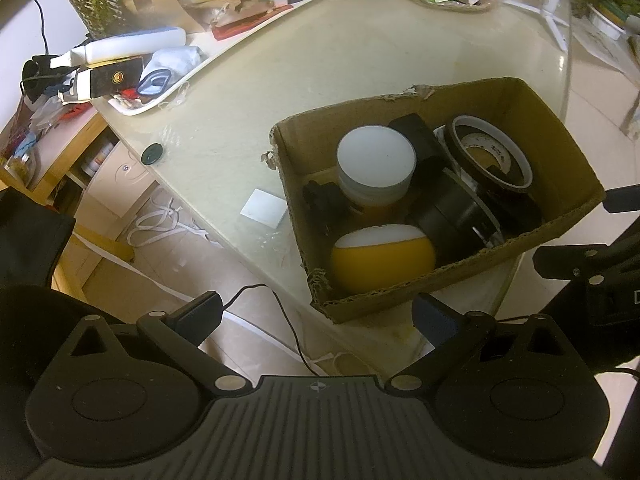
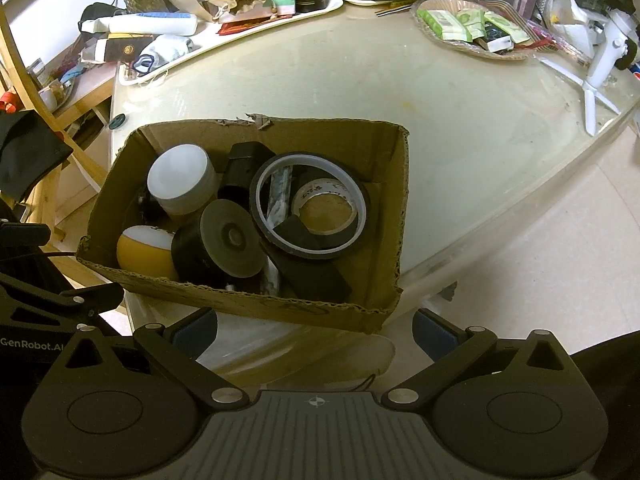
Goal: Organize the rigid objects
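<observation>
both sets of jaws are spread and empty: your left gripper [image 1: 316, 316] and right gripper [image 2: 316, 328] hang just short of the cardboard box [image 2: 384, 200]. it sits at the worktop [image 2: 460, 128] edge, its near corner seemingly overhanging, so a nudge could tip it off. inside you have one white-lidded jar [image 2: 182, 178], one yellow ball [image 2: 142, 252], two tape rolls [image 2: 310, 204], one black drum [image 2: 218, 244] and some dark pieces too tangled to count.

I'm looking at a home dining room: glass-covered tabletop [image 2: 440, 120], snack basket [image 2: 472, 28] at one o'clock, cluttered white tray [image 2: 240, 36] at eleven, wooden shelf [image 1: 68, 148] beside tiled floor [image 2: 540, 260].
</observation>
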Motion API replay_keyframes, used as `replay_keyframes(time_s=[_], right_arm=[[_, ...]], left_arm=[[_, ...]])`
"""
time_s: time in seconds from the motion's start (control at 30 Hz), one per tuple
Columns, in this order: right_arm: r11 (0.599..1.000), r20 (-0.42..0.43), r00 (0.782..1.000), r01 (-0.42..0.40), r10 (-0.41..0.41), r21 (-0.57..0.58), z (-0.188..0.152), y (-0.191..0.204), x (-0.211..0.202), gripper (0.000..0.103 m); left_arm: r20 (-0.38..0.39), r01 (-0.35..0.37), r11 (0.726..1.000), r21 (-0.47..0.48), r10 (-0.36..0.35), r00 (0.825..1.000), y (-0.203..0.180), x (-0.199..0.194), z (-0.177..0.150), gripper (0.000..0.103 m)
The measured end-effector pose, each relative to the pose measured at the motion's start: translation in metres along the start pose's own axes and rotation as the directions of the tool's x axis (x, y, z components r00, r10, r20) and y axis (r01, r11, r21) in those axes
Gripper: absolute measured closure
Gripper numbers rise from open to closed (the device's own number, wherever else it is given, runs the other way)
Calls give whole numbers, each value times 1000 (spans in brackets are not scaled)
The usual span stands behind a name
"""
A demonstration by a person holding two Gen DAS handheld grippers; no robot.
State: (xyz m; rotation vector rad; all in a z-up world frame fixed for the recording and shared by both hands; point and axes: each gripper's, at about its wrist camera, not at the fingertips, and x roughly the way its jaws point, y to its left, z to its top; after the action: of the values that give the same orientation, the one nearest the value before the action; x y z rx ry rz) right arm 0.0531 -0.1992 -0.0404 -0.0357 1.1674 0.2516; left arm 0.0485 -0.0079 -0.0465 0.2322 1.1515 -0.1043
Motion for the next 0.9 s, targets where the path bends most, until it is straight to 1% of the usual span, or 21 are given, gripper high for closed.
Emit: replay_keyframes(time_s=[0.9], right_arm=[[1000,1,1000,-4,4,-5,0,1,0,0]], left_arm=[[0,2,1000,-4,-2,1000,1,0,0,0]])
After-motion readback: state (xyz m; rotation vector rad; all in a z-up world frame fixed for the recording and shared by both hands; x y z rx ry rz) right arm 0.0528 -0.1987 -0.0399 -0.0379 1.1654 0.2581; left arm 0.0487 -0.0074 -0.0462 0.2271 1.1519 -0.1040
